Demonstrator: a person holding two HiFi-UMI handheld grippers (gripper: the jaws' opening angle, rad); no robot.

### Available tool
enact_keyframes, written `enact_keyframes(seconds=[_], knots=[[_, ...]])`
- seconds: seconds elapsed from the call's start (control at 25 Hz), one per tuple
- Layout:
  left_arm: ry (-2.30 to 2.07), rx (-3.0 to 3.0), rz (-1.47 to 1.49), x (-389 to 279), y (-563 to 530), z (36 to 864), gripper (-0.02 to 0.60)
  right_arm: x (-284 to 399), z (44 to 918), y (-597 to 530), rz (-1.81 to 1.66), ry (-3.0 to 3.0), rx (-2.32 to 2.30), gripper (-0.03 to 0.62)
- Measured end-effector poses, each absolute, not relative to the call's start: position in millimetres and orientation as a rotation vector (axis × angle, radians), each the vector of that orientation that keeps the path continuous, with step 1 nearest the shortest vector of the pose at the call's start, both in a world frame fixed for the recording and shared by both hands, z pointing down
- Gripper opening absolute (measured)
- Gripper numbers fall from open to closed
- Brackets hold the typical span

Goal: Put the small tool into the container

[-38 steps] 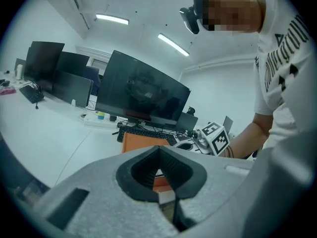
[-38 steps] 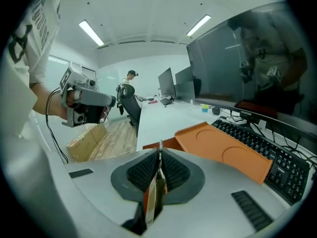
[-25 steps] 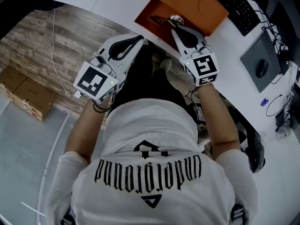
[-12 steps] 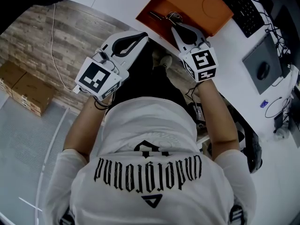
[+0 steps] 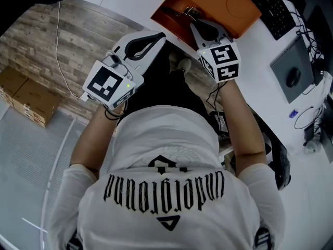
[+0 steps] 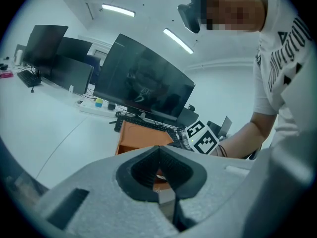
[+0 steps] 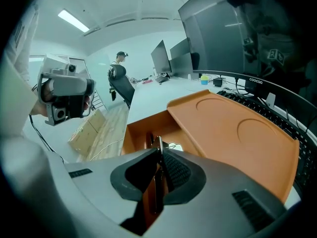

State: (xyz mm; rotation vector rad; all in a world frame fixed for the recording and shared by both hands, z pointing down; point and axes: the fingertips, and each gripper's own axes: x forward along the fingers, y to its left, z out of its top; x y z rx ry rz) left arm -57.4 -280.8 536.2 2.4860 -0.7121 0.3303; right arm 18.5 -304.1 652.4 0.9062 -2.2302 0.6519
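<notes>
Brightness: bright, even indoor light; cool bluish cast in both gripper views.
Source: ceiling strip lamps (image 6: 118, 10).
Glare: faint reflections on monitor (image 6: 143, 83).
Distortion: strong fisheye, dark vignetted corners.
Focus: left gripper (image 6: 159, 152) body near lens, soft.

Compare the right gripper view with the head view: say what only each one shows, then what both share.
Only the right gripper view: the monitors behind the desk and a distant person.

Only the head view: the mouse on its grey pad, and the print on the wearer's T-shirt.

Both: the orange container, the keyboard, the cardboard boxes, the left hand-held gripper, and the right hand-held gripper shut on the small tool.
</notes>
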Motion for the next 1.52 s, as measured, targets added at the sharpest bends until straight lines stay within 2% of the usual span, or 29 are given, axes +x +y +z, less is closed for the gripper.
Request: enact_keyframes(seconds=[0.56, 0.68, 0.84, 1.52], knots=[[-0.694, 2.492, 0.316, -53.5, -281.9, 532.6, 0.014, 20.6, 660.5, -312.2, 0.650, -2.160, 0.942, 0.035], [-0.695, 2.492, 0.315, -52.5, -281.3, 532.4, 0.014, 21.5, 661.1, -312.8, 0.647, -2.153, 0.953, 0.100], [-0.698, 2.494, 0.312, -52.0, -278.2, 530.7, 0.014, 20.1, 659.8, -309.9, 0.645, -2.151, 0.956, 0.121], [-0.744, 2.606, 0.264, -32.7, -233.7, 473.7, 0.014, 39.0, 579.7, -278.5, 0.495, -2.252, 1.028, 0.124]])
